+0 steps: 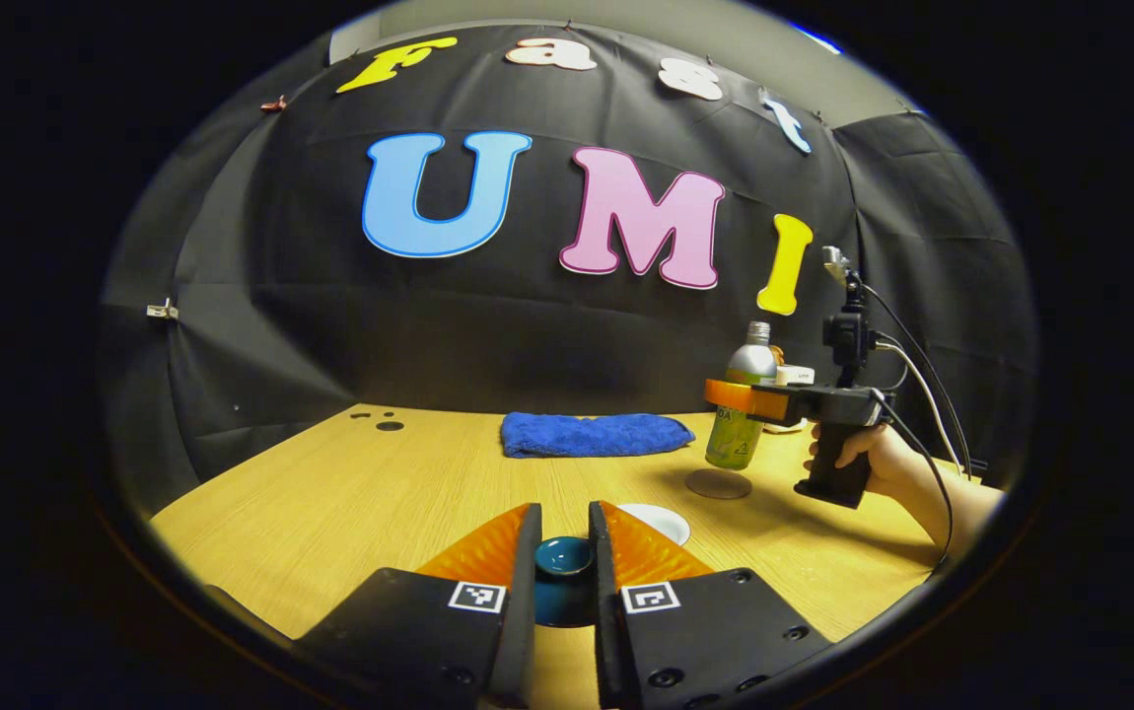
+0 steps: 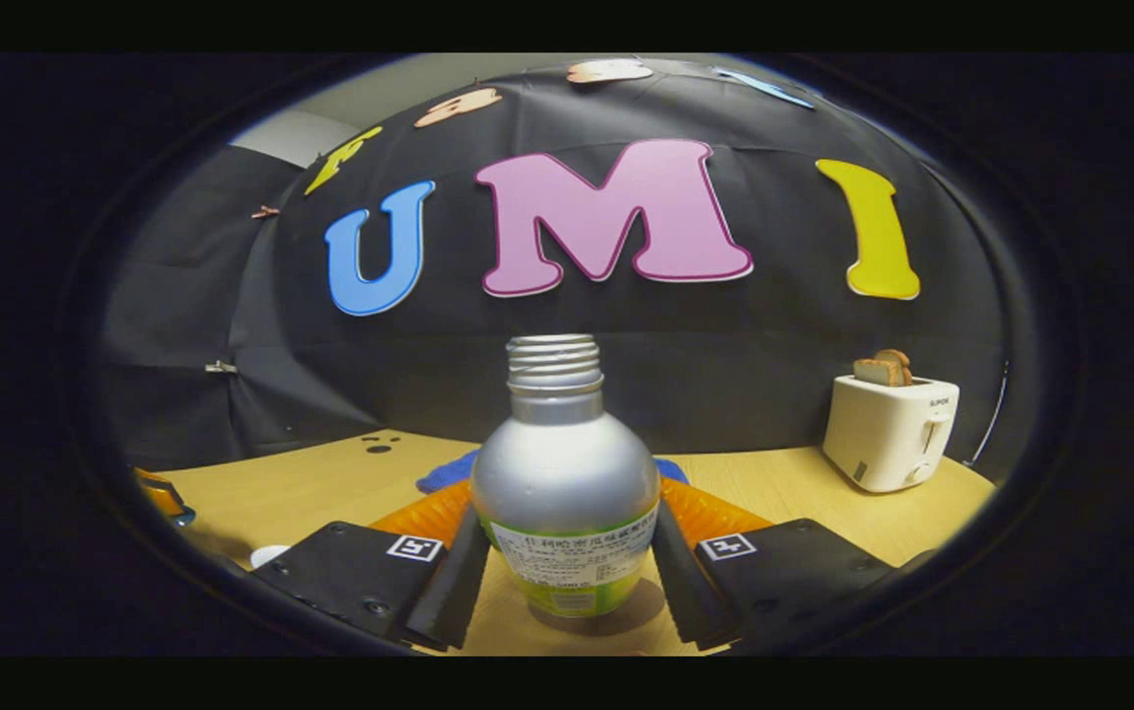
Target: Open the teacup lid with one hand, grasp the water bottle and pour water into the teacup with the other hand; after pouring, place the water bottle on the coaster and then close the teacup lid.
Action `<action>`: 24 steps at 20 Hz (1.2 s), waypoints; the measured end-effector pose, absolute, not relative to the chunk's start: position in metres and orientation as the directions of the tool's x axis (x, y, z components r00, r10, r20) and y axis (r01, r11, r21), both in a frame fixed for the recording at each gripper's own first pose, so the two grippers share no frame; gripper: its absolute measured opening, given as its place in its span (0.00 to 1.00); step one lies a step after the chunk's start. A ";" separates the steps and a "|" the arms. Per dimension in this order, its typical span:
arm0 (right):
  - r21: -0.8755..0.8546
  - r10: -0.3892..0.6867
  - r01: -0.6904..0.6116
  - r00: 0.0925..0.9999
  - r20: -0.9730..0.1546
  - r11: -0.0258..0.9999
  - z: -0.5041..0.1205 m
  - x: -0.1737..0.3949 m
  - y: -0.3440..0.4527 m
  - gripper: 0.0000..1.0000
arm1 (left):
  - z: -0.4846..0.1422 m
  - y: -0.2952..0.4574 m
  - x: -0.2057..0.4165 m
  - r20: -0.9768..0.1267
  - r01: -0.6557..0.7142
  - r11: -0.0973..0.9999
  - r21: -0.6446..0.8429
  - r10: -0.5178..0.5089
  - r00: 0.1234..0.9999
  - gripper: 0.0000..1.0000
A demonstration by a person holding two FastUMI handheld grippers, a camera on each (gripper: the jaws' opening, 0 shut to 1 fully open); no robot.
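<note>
In the left gripper view my left gripper (image 1: 564,552) is shut on the dark teal teacup lid (image 1: 564,558), held by its knob low over the table. Just right of it, the white teacup (image 1: 664,520) peeks out from behind one finger. Farther right, a hand holds my right gripper (image 1: 737,396), which is shut on the water bottle (image 1: 733,439). The bottle stands upright just above or behind the round brown coaster (image 1: 718,483). In the right gripper view the uncapped silver bottle (image 2: 567,473) with a green label sits between the fingers of my right gripper (image 2: 567,567).
A folded blue towel (image 1: 592,434) lies at the back of the wooden table (image 1: 360,493). A white toaster (image 2: 887,429) holding toast stands at the back right. Black cloth walls close off the rear and sides.
</note>
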State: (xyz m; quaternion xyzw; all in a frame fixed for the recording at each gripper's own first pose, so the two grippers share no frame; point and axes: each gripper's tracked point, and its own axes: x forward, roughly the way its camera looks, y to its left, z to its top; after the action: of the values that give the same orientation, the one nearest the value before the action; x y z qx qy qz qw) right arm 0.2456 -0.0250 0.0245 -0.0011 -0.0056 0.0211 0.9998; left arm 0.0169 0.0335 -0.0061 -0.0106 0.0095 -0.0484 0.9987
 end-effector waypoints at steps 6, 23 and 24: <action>0.003 0.028 -0.028 0.999 -0.020 1.000 0.004 0.256 -0.030 0.79 | -0.013 0.039 0.025 -0.043 0.086 0.995 -0.043 -0.087 0.995 0.29; -0.009 0.007 -0.008 0.999 -0.038 1.000 -0.010 0.249 -0.034 0.95 | -0.024 0.025 0.024 -0.083 0.100 0.995 -0.022 -0.102 0.991 0.29; -0.027 0.002 -0.003 0.999 -0.035 1.000 -0.009 0.248 -0.034 0.97 | -0.025 0.022 0.024 -0.082 0.102 0.995 -0.018 -0.103 0.991 0.29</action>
State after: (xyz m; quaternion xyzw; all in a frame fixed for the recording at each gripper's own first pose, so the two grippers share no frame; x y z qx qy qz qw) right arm 0.2477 -0.0336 -0.0089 -0.0136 0.0172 0.0012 0.9998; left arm 0.0239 0.0221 -0.0246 -0.0068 0.0416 -0.0514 0.9978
